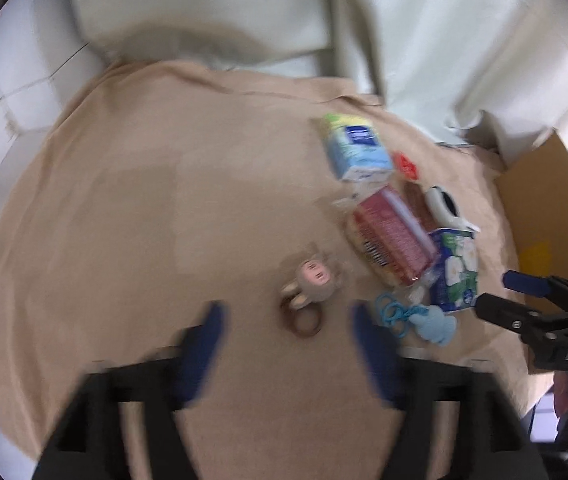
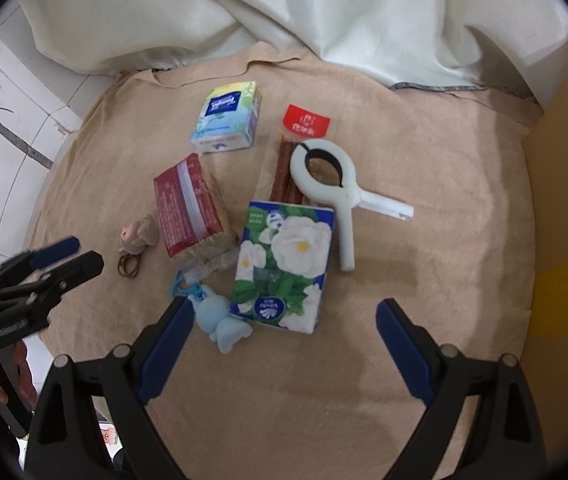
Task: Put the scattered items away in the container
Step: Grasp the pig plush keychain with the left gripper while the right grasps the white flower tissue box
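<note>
While both your grippers, left gripper (image 1: pixel 287 320) and right gripper (image 2: pixel 284 312), gape wide and empty, the floral tissue pack (image 2: pixel 284 268) lies mid-frame, ready for grasping.

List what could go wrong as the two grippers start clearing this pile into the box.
1. The floral tissue pack overlaps the blue keychain toy and the noodle packet; lifting one may drag another.
2. The white clip lies on the red snack strip, so a grab may catch both or knock the clip away.
3. The left gripper and right gripper, both open, sit close together near the monkey charm; they might collide.
</note>
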A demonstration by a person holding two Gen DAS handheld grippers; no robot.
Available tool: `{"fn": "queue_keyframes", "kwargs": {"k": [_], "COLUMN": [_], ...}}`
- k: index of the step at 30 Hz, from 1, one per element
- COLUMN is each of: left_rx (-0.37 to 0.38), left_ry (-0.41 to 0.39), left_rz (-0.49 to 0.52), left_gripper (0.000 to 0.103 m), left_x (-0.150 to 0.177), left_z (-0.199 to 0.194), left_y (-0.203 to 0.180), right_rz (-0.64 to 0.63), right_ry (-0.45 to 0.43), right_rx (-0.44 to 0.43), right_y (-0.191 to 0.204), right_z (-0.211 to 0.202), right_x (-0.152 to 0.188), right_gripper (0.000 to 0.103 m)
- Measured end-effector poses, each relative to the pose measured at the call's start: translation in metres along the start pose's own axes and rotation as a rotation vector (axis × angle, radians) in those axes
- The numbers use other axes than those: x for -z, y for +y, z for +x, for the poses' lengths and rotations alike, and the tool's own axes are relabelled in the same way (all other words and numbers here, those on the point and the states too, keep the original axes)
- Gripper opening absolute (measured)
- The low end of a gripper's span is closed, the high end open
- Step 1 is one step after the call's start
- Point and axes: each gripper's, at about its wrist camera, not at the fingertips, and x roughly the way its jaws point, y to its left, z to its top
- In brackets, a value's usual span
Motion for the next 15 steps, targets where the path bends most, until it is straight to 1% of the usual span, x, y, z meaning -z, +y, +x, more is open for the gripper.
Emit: {"fn": "queue_keyframes", "kwargs": {"k": [3,5,8,11,13,15], "left_rx": [-0.01,-0.031,-0.051,-0.088,-0.087,-0.068], "left_ry": [0.006,0.031,0.036,0.036,0.033,0.034], "left_rz": [0.006,0.012,0.021,0.017,0.015,0.015], "left_gripper": [0.081,0.081,0.081,0.081,0.081,0.081], "left_x": [-0.008,-0.014,-0.02,-0.021,-0.021,-0.019], "left_z": [0.009,0.021,0.033,0.044,0.049,0.053], "left_y": [-0.005,-0.008,-0.012,-0.014,-0.014,-0.015], "right_rz": [0.011,0.023,0.034,0.043,0.051,0.06], "right_ry": [0.002,0.01,-0.002,0.0,0.008,0.007], "right_rx": [0.017,0.023,0.039,0.05,0.051,0.047], "right_y": [-0.002,-0.002,-0.003,-0.002,-0.002,-0.001], "right_z": [0.004,0.009,0.015,0.019,0.024,0.026], "right_x": [0.001,0.001,0.001,0.0,-0.002,-0.003], "right_gripper": [0.095,0.095,0.095,0.095,0.095,0.094]}}
